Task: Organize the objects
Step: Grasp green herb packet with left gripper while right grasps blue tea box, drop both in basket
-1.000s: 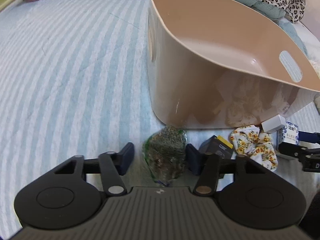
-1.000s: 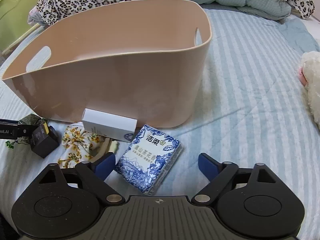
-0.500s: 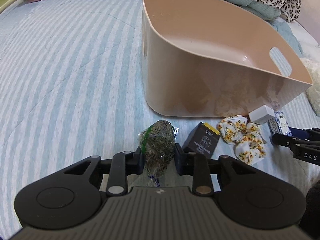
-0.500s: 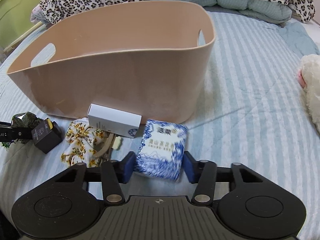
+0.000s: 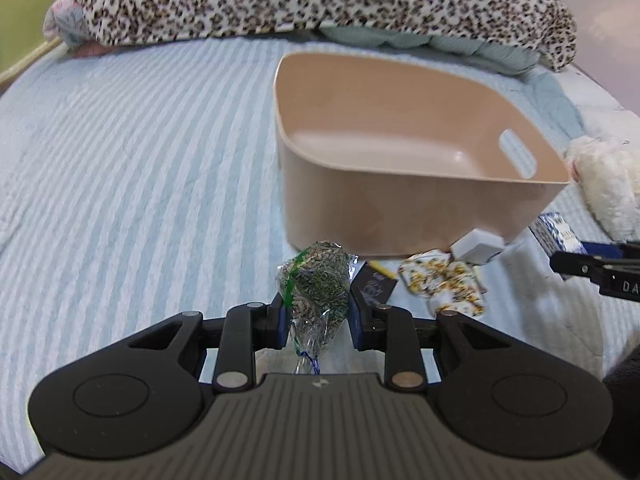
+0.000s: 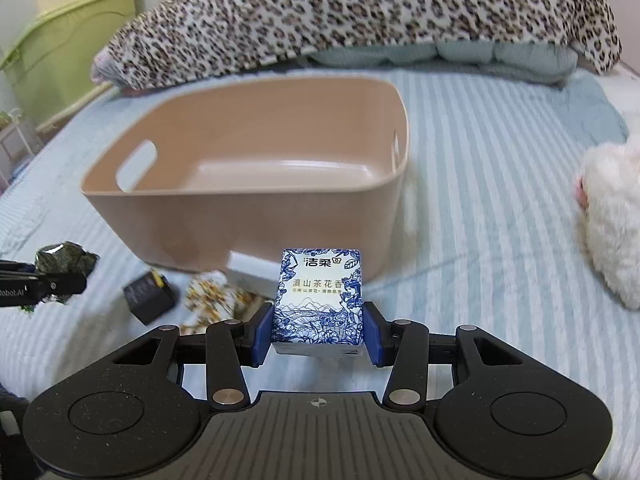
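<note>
A second ago our grippers were spread wide over the things on the bed. Now our left gripper (image 5: 316,316) pinches the leaf bag (image 5: 318,280) and holds it up off the bed. Our right gripper (image 6: 318,330) pinches the blue pack (image 6: 319,296) and holds it up too. The tub (image 6: 248,216) sits in the middle of the striped bed (image 5: 140,168). The black box (image 6: 149,298), the flower scrunchie (image 5: 444,284) and the white box (image 5: 476,246) lie by its near wall. A spotted blanket (image 6: 360,12) lies along the bed's far edge. A white fluffy toy (image 6: 612,232) lies at the right edge.
</note>
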### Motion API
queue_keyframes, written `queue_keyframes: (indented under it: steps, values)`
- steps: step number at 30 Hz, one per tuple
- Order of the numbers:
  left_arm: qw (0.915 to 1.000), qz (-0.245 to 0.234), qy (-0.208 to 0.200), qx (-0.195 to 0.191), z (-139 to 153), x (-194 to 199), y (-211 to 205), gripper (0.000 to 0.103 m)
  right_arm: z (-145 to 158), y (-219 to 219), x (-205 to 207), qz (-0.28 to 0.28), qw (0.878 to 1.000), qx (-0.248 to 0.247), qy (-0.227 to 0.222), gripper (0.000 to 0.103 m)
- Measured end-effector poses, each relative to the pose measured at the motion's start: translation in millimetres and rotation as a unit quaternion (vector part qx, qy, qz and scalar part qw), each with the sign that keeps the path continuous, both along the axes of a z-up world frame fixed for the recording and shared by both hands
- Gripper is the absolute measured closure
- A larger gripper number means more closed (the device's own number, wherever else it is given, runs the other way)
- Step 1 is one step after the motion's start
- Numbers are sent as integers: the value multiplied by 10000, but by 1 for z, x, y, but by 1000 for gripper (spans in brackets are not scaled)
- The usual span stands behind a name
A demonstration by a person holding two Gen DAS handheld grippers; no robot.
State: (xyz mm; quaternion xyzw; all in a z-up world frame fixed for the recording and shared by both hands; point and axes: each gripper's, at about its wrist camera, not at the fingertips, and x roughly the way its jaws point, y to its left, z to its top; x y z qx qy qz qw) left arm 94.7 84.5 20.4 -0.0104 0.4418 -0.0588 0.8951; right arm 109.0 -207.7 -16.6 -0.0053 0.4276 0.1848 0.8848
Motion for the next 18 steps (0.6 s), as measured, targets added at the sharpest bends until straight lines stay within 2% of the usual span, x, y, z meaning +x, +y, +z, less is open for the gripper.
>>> queue_keyframes:
  steps: [4, 11, 18]
  values:
    - [9997, -84, -206, -26, 17, -5, -7, 73, 20, 0, -7, 96, 9994, -41, -316, 60]
    - [9981, -233, -575, 25, 42, -3, -20, 73, 49, -5, -3, 107, 9979, 322, -555, 60]
    - [9973, -231, -703, 28, 50, 20, -32, 73, 68, -5, 15, 18, 9955, 431, -848, 60]
